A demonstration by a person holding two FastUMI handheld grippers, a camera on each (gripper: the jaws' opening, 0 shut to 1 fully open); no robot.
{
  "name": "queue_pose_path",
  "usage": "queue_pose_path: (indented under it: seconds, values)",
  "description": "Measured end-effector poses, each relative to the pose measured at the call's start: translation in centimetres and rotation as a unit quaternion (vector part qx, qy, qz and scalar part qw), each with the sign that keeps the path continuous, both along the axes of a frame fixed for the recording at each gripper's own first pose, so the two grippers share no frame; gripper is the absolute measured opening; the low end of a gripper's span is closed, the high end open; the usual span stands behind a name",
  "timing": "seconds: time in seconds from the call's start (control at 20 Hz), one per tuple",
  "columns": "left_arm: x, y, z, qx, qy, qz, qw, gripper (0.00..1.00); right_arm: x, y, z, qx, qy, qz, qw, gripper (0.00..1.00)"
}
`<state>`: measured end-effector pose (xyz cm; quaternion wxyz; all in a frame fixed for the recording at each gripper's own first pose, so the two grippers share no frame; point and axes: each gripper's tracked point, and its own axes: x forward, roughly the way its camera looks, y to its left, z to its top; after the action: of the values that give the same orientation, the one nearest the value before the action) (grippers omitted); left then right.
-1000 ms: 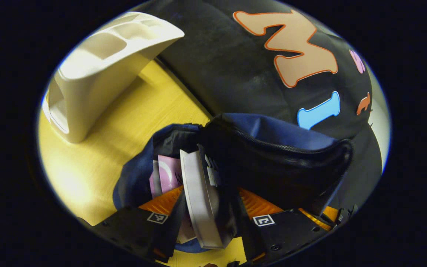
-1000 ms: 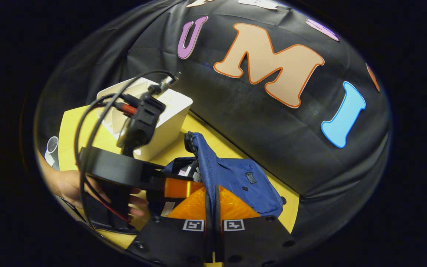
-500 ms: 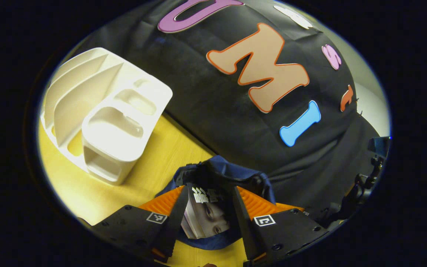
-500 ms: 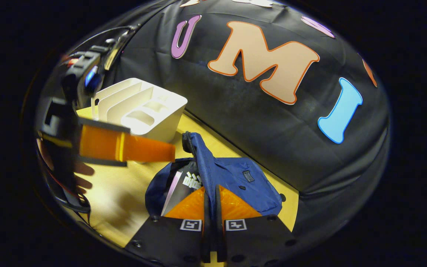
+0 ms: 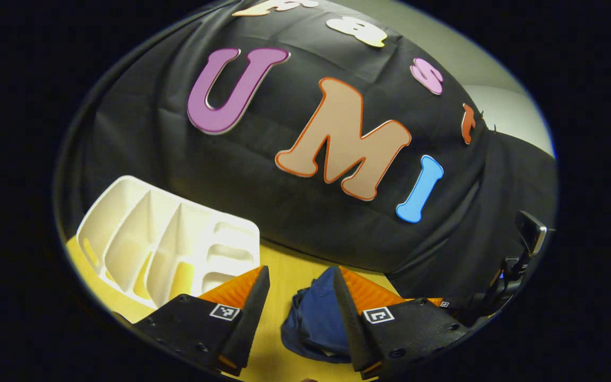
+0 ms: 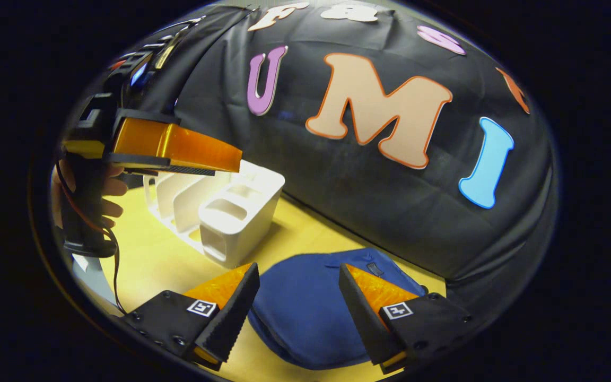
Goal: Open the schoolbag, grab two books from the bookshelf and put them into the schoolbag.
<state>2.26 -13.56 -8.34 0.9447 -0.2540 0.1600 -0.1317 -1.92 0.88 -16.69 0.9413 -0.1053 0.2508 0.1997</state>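
At lower centre of the right gripper view, the soft blue fabric schoolbag [image 6: 305,318] lies between my parted, empty right gripper [image 6: 297,302]; my left gripper [image 5: 297,297] likewise gapes empty, right of the white plastic slotted bookshelf [image 5: 173,254].

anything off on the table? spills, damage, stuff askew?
Nothing stands out. The blue schoolbag lies slumped on the yellow table, the white bookshelf stands upright with bare slots. Left gripper and right gripper are both open, holding nothing.
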Motion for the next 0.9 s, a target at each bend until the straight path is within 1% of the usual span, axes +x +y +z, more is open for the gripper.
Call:
queue_pose_path:
  seconds: [0.1, 0.2, 0.3, 0.4, 0.45, 0.5, 0.6, 0.65, 0.7, 0.75, 0.8, 0.9]
  values:
    - [0.0, 1.5, 1.6, 0.021, -0.024, 0.002, 0.999, 0.69, 0.3, 0.8, 1.6, 0.043, -0.017, -0.033, 0.998, 0.98]
    - [-0.1, 3.2, 2.8, 0.039, -0.041, 0.010, 0.998, 0.69, 0.6, 0.7, 3.2, 0.075, -0.037, -0.078, 0.993, 0.98]
    - [0.0, 4.6, 3.7, 0.060, -0.056, 0.021, 0.996, 0.69, 1.2, 0.1, 4.3, 0.099, -0.057, -0.120, 0.986, 0.98]
    - [-0.3, 5.7, 4.2, 0.083, -0.070, 0.032, 0.994, 0.69, 1.3, -0.2, 4.9, 0.111, -0.069, -0.146, 0.981, 0.97]
    - [-0.6, 6.3, 4.4, 0.090, -0.074, 0.038, 0.992, 0.69, 1.2, -0.5, 5.1, 0.112, -0.075, -0.155, 0.979, 0.98]
    - [-0.8, 6.4, 4.6, 0.099, -0.078, 0.038, 0.991, 0.69, 1.3, -0.8, 5.3, 0.112, -0.080, -0.165, 0.977, 1.00]
    - [-1.1, 7.0, 4.8, 0.114, -0.086, 0.049, 0.989, 0.69, 1.5, -1.2, 5.8, 0.118, -0.087, -0.175, 0.974, 0.91]
    - [-1.1, 7.5, 4.8, 0.120, -0.088, 0.057, 0.987, 0.69, 1.4, -1.2, 6.1, 0.120, -0.090, -0.177, 0.973, 1.00]
    - [-0.9, 7.8, 4.7, 0.124, -0.088, 0.059, 0.987, 0.69, 1.4, -1.3, 6.3, 0.119, -0.092, -0.180, 0.972, 0.97]
    - [-1.0, 7.8, 4.7, 0.125, -0.088, 0.057, 0.987, 0.69, 1.4, -1.4, 6.4, 0.121, -0.093, -0.181, 0.972, 0.97]
    - [-1.0, 7.8, 4.8, 0.127, -0.088, 0.055, 0.986, 0.69, 1.6, -1.3, 6.5, 0.122, -0.094, -0.182, 0.971, 0.94]
    - [-1.1, 8.1, 5.0, 0.126, -0.088, 0.054, 0.987, 0.69, 1.6, -1.2, 6.7, 0.121, -0.094, -0.180, 0.972, 1.00]
